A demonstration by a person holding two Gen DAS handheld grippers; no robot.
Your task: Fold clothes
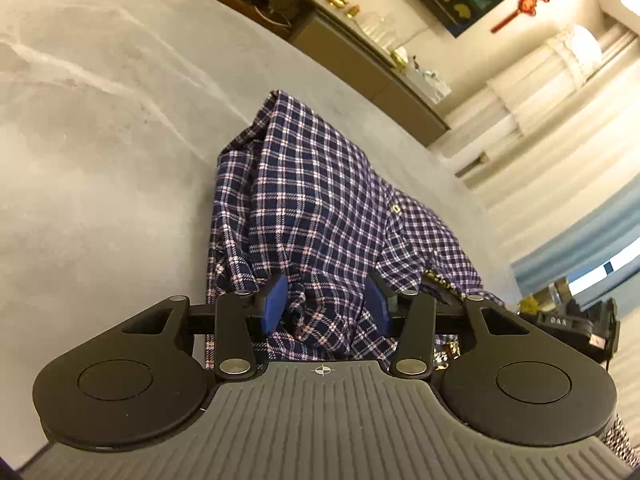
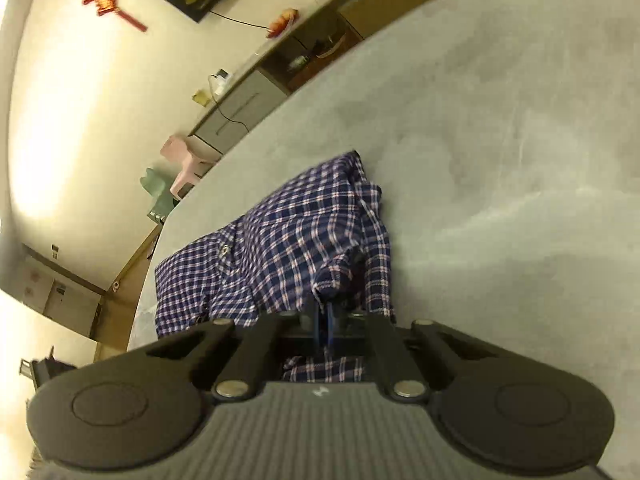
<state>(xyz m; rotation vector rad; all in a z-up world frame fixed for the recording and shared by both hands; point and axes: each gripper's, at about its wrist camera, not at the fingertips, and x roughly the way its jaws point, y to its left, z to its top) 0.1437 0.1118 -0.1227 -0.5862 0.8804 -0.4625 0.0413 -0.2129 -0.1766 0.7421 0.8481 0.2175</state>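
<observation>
Your left claw stands wide apart, its blue pads on either side of a bunched fold of the shirt, cloth between them but not pinched. The shirt is soft navy plaid with white and pink lines, heaped in a peak on the grey, faintly veined tabletop. From your right side, the right claw is clenched on a shirt edge, pads nearly meeting, fabric draping down to the tabletop.
</observation>
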